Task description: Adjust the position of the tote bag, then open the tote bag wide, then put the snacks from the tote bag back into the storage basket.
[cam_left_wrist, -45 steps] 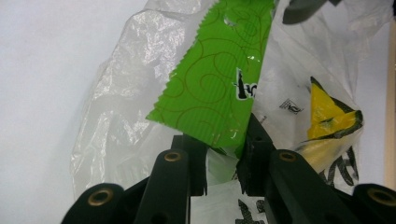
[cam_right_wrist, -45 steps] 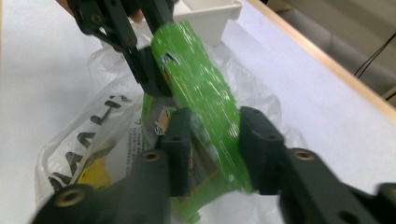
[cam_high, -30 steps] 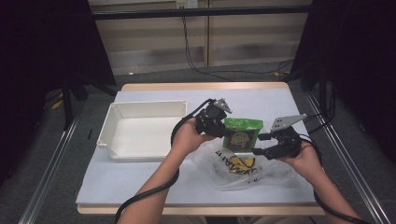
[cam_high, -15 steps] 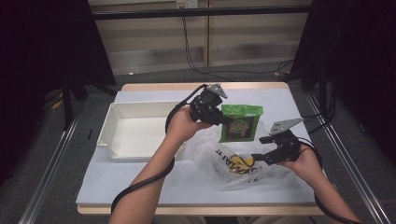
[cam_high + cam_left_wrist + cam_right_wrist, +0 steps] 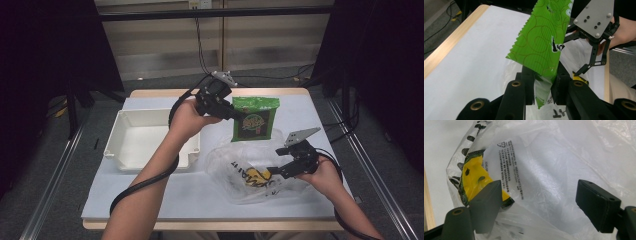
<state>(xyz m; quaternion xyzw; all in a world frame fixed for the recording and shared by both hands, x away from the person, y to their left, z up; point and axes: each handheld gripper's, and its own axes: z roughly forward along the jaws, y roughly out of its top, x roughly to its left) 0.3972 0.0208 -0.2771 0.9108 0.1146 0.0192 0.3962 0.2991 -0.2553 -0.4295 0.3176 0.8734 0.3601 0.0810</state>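
- Green snack packet (image 5: 254, 120) out of the clear plastic bag (image 5: 245, 172), hanging above the table (image 5: 165, 195), pinched in left gripper (image 5: 231, 112) fingers.
- Right gripper (image 5: 274, 171) fingers just spread wide over bag, gripping nothing.
- Left to do, likely: drop into white tray (image 5: 145, 145).

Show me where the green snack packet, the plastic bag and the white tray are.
green snack packet (image 5: 254, 121): high view, middle of its printed front.
plastic bag (image 5: 235, 169): high view, its clear left part.
white tray (image 5: 111, 148): high view, its left rim.
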